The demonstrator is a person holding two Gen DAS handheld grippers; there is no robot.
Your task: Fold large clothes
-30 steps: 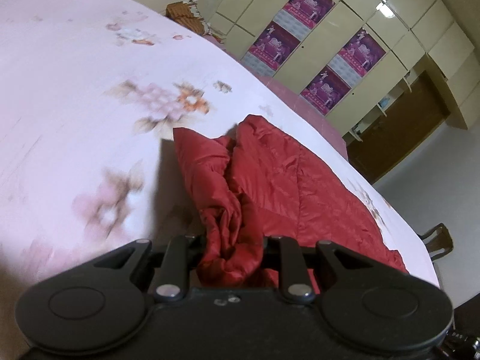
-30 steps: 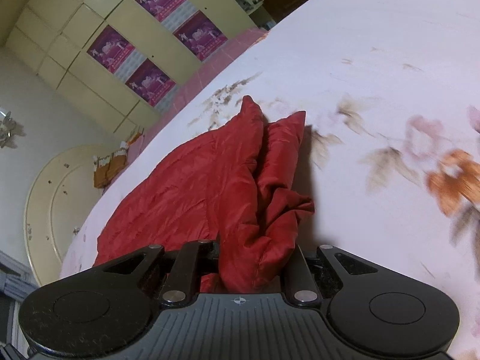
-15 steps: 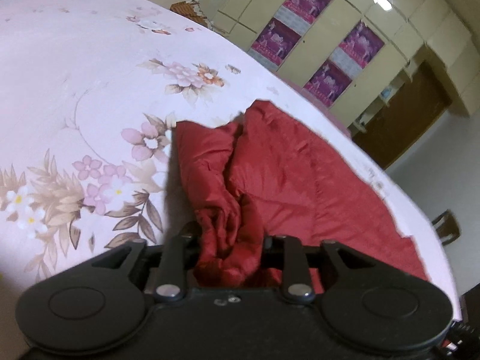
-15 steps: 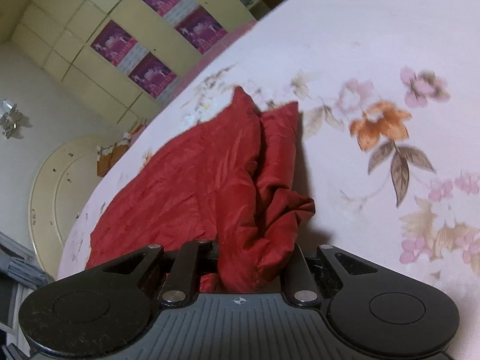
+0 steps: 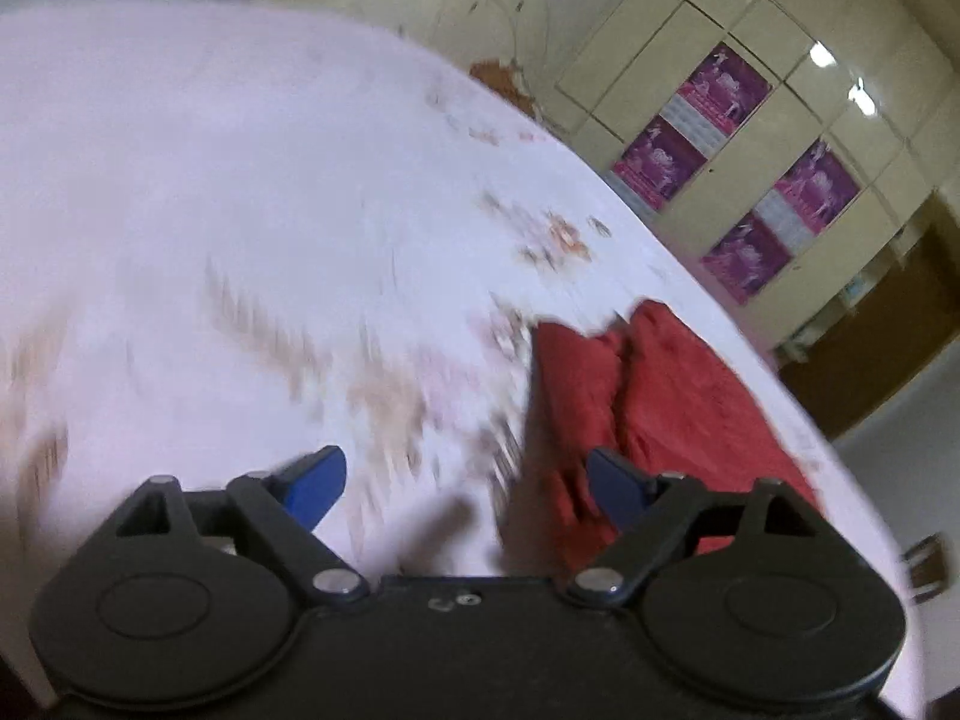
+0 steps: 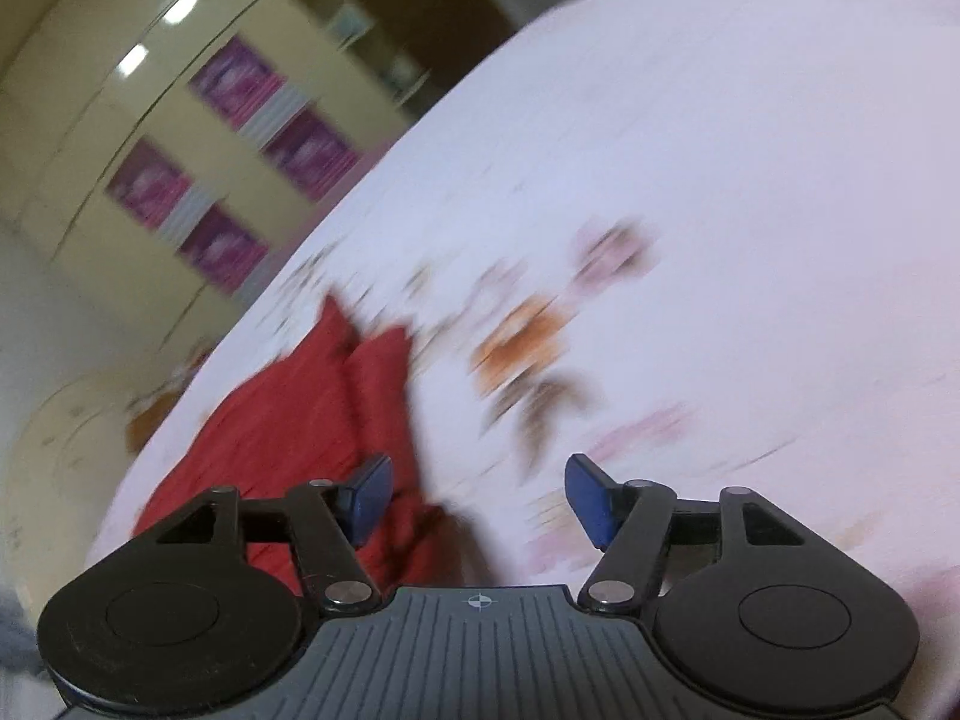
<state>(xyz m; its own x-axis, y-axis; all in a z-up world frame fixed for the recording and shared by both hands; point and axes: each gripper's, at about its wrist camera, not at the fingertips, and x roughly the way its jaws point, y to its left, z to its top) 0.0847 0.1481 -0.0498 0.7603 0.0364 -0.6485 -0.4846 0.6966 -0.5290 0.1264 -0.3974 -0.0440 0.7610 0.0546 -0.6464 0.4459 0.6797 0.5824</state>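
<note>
A red quilted garment [image 5: 672, 396] lies folded on the pink floral bedsheet [image 5: 240, 228]. In the left wrist view it lies to the right of my left gripper [image 5: 465, 483], which is open and empty, its right blue fingertip [image 5: 615, 483] in front of the cloth's edge. In the right wrist view the garment [image 6: 300, 420] lies to the left of my right gripper [image 6: 480, 495], which is open and empty, its left fingertip [image 6: 369, 495] over the cloth's edge. Both views are motion-blurred.
The bedsheet [image 6: 720, 180] spreads wide around the garment. A cream wardrobe with purple posters [image 5: 738, 168] stands beyond the bed. A dark wooden door [image 5: 888, 324] is to its right. A curved cream headboard [image 5: 468, 0] is at the bed's far end.
Both grippers have opened and let go of the red garment. Both have pulled back and swung outward, left gripper to the left, right gripper to the right. The garment now rests on the bed.
</note>
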